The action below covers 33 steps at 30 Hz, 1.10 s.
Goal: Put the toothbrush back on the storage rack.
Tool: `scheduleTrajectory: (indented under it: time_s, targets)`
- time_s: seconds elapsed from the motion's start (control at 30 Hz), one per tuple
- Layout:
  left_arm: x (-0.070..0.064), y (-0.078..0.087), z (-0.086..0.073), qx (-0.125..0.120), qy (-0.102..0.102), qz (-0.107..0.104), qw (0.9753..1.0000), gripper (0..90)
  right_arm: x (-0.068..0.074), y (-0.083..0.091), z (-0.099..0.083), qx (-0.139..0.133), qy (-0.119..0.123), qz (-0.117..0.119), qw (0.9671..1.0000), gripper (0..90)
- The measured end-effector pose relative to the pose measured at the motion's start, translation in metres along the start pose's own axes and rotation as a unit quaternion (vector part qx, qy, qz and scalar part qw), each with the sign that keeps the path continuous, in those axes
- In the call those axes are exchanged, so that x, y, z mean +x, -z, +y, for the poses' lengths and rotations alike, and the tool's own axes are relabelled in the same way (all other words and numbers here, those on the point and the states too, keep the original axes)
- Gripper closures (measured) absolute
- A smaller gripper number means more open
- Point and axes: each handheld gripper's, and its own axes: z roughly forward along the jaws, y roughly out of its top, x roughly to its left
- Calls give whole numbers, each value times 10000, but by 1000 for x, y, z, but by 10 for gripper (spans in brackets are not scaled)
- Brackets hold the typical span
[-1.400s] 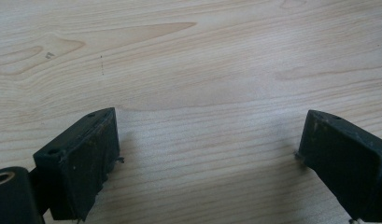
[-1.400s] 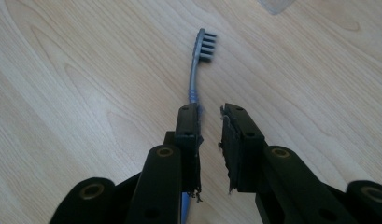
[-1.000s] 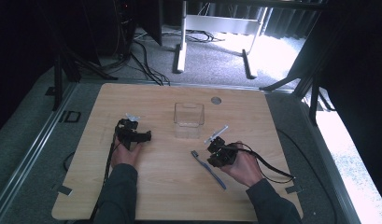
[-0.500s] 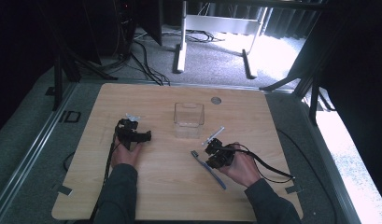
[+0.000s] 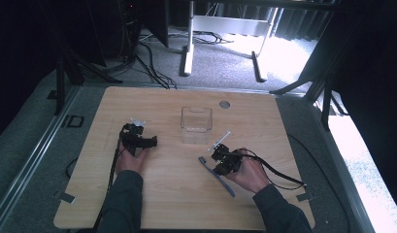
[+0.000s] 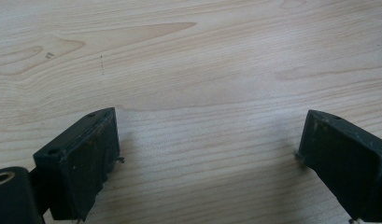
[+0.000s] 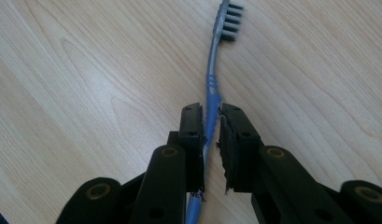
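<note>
Toothbrush (image 7: 212, 88) pinched by the right gripper (image 7: 211, 122) on a pale wooden table (image 5: 152, 204).

Its jaws close on the blue handle, which lies flat on the wood right of centre; the left gripper (image 6: 207, 140) rests wide apart over bare grain. A clear box (image 5: 196, 124) stands mid-table, with grey carpet (image 5: 36, 145) and trailing cables (image 5: 147, 58) around.
</note>
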Motion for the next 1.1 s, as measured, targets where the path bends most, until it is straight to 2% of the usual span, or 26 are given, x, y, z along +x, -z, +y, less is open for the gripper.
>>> scheduleTrajectory:
  time_s: [0.37, 1.1]
  targets:
    - [0, 0, 0, 0, 1, 2, 10000, 55, -1, -5, 3, 157, 15, 29, 9999, 786]
    - [0, 0, 0, 0, 0, 1, 10000, 55, -2, -13, 6, 240, 5, 47, 9997, 738]
